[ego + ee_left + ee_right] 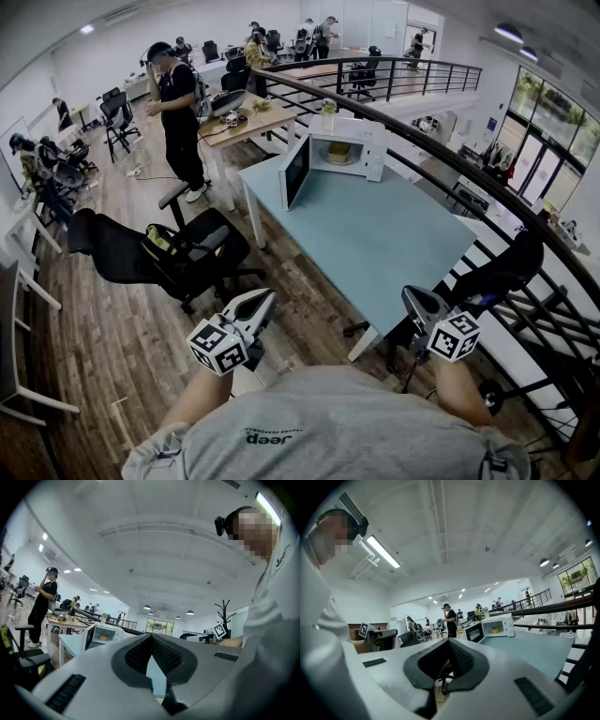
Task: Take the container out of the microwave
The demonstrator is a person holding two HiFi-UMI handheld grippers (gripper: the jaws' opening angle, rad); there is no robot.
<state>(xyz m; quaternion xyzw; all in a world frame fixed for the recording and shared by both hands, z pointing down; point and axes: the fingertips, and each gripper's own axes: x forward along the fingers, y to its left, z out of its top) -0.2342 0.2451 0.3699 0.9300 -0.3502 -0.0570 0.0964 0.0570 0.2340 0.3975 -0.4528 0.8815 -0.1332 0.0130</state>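
A white microwave (361, 148) stands at the far end of the pale blue table (375, 239), its door (295, 172) swung open to the left. Inside sits a yellowish container (339, 153). It also shows small in the left gripper view, container (103, 637), and in the right gripper view, container (495, 629). Both grippers hang close to my body, well short of the table's near end. My left gripper (265, 300) is shut and holds nothing. My right gripper (411, 294) is shut too, with nothing between its jaws.
A black office chair (178, 251) stands left of the table. A person (178, 112) stands beyond it by a wooden desk (246, 124). A dark railing (469, 173) runs along the table's right side. A bottle (328, 114) stands behind the microwave.
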